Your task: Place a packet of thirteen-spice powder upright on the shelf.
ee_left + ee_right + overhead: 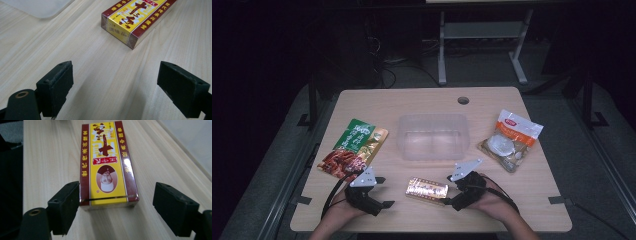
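- Down near the table's front edge, a yellow and dark-red box (427, 190) lies flat on the wooden table (422, 102), between the two grippers; its printed face is up.
- Right gripper (451, 192) sits just right of the box, held in the person's right hand (492, 199); its jaws stand wide apart and press on nothing; in the right gripper view the box (108, 163) has its near end between the jaws, close beside one pad, with a clear gap to the other.
- Left gripper (383, 192) rests left of the box, apart from it; its jaws are also spread wide, with bare wood between them; in the left gripper view the box (136, 18) lies ahead, beyond the jaw tips.
- Behind the box stands a clear plastic container (432, 136), near the table's middle.
- A green snack bag (353, 148) lies at the left; an orange and white bag (510, 139) lies at the right, well apart from the box.
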Tool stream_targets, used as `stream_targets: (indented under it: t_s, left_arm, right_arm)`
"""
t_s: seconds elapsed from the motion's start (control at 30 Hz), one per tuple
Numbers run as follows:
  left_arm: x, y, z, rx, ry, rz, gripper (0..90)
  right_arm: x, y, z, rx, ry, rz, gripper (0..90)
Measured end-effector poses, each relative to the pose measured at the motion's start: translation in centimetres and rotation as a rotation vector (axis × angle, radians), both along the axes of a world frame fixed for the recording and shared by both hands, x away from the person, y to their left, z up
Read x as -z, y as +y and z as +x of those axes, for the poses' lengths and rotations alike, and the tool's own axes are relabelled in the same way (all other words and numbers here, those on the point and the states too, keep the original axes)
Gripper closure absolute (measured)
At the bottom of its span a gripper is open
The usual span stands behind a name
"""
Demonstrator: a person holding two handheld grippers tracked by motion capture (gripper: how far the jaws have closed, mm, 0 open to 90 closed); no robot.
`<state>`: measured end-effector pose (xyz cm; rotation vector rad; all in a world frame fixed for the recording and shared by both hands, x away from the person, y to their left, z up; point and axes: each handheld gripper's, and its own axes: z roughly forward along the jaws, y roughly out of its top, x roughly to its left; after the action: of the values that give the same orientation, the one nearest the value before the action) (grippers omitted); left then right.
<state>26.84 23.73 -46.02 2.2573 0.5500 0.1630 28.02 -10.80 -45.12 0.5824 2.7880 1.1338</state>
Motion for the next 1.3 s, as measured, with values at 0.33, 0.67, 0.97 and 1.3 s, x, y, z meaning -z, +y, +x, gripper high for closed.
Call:
stream_targets:
  t_s: [0.33, 0.67, 0.97, 1.3]
  left_arm:
    - [0.0, -0.1, -0.1, -0.001, 0.005, 0.002, 12.9]
    - [0.0, -0.1, -0.1, 0.003, 0.007, 0.004, 12.9]
    - [0.0, -0.1, -0.1, 0.003, 0.010, 0.001, 12.9]
    - [-0.1, 0.0, 0.0, 0.016, 0.003, 0.013, 13.0]
  right_arm:
    - [1.0, 2.1, 0.5, -0.058, 0.005, -0.031, 21.0]
    - [1.4, 2.2, 0.4, -0.057, 0.003, -0.039, 23.7]
    - [1.8, 2.4, 0.3, -0.111, -0.059, -0.067, 26.8]
    - [1.7, 2.2, 0.2, -0.097, -0.056, -0.054, 31.7]
